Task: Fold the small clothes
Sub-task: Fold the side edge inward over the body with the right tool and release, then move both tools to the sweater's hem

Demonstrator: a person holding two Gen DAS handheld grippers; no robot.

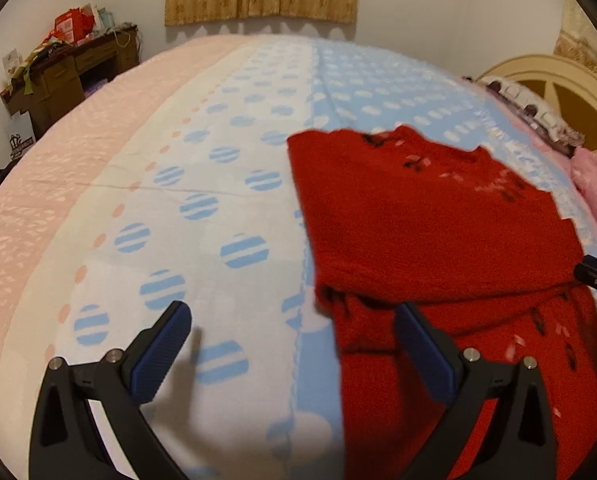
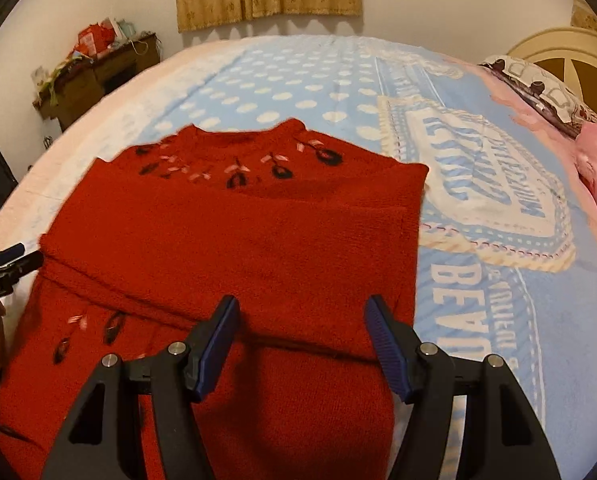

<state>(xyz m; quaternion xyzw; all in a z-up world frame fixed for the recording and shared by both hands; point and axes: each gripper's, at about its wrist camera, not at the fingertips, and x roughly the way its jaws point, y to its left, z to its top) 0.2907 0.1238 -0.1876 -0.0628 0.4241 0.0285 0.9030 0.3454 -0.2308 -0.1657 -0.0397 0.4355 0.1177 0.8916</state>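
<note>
With both the left gripper (image 1: 294, 344) and right gripper (image 2: 302, 344) held wide, the red sweater (image 2: 234, 240) hem should be pinched evenly.

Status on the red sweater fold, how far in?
Partway. Done: the red sweater lies on the blue blanket with a layer already folded across its body, a straight fold edge showing. In hand: nothing; left claw and right claw are both open, holding no cloth. Left: the near section with embroidery looks unfolded, so probably at least one more fold.
</note>
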